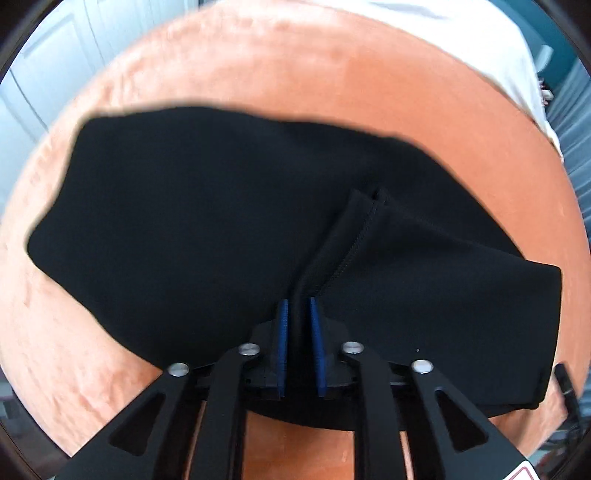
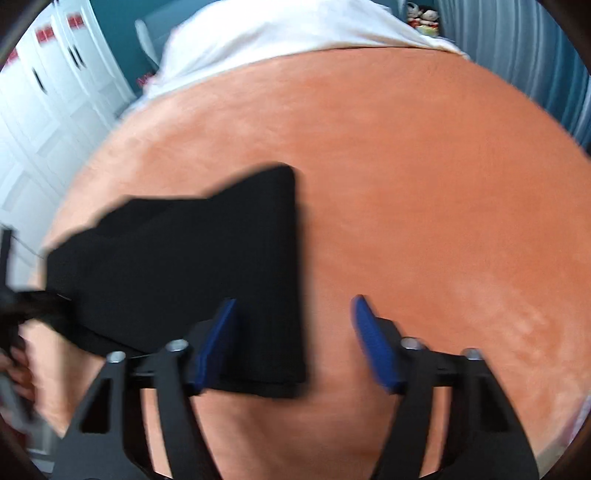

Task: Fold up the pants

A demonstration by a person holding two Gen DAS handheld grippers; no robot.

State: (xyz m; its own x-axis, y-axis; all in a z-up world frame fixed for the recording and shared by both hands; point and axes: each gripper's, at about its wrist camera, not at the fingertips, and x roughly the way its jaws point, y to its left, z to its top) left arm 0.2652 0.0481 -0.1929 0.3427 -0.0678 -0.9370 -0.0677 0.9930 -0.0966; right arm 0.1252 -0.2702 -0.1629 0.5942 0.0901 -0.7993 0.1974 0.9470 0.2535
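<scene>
On the left, the left gripper (image 1: 298, 306) has its blue pads nearly together, pinching a raised ridge of the black pants (image 1: 192, 229) near their close edge, with a stitched hem standing up just beyond the pinch. The pants lie partly folded on the orange blanket (image 1: 258, 66) of a bed, a white sheet (image 2: 280, 26) showing at the far end.

Moving right, the right gripper (image 2: 291, 328) stands well open and holds nothing; the straight folded edge of the pants runs between its fingers, the left pad over the cloth, the right over bare blanket (this view is blurred).

To fold well, I would judge that the right gripper should close on both layers at that near corner, level with the left's pinch, then both should lift and carry the cloth over together so the edges align without a twist.

No brand or readable writing shows; red marks on the white doors (image 2: 48, 92) are too blurred to read.
</scene>
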